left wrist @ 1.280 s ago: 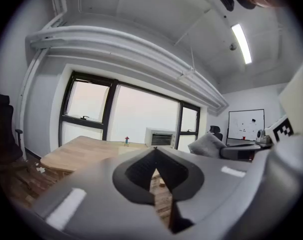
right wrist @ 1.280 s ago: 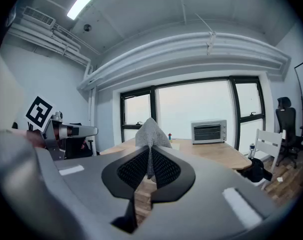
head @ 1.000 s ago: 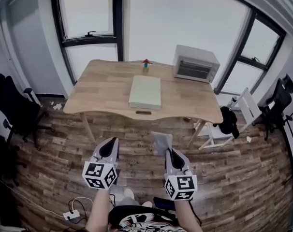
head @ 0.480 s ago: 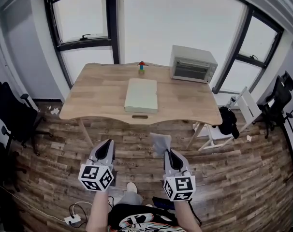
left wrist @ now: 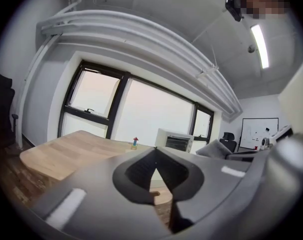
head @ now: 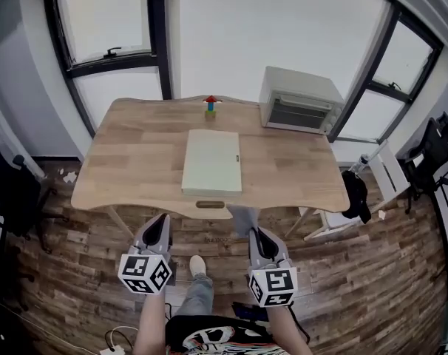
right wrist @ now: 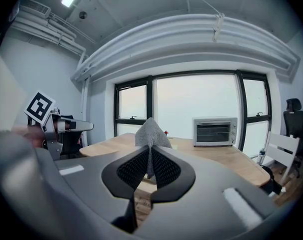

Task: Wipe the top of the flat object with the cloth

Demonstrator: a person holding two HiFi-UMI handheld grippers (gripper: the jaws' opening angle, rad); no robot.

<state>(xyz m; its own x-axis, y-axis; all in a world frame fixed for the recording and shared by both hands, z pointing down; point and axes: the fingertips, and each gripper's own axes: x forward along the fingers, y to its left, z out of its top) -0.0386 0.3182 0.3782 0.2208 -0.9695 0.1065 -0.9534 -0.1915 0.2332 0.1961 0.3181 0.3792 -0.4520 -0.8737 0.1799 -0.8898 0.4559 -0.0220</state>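
Note:
A pale green flat object (head: 212, 161) lies in the middle of the wooden table (head: 135, 161). My right gripper (head: 255, 234) hangs in front of the table's near edge, shut on a grey cloth (head: 242, 218) that sticks up from the jaws. In the right gripper view the cloth (right wrist: 150, 132) stands as a peak above the closed jaws. My left gripper (head: 159, 226) is level with it on the left, shut with nothing between its fingers. The left gripper view looks across the table (left wrist: 61, 154) over the closed jaws.
A white toaster oven (head: 296, 100) stands at the table's back right. A small stack of coloured blocks (head: 210, 105) sits at the back middle. Chairs (head: 364, 191) stand right of the table, a dark office chair (head: 9, 198) on the left. Wooden floor (head: 76, 272) below.
The table has come nearer in the head view over the last second. Both grippers keep their places in the view, the right one still holding the cloth.

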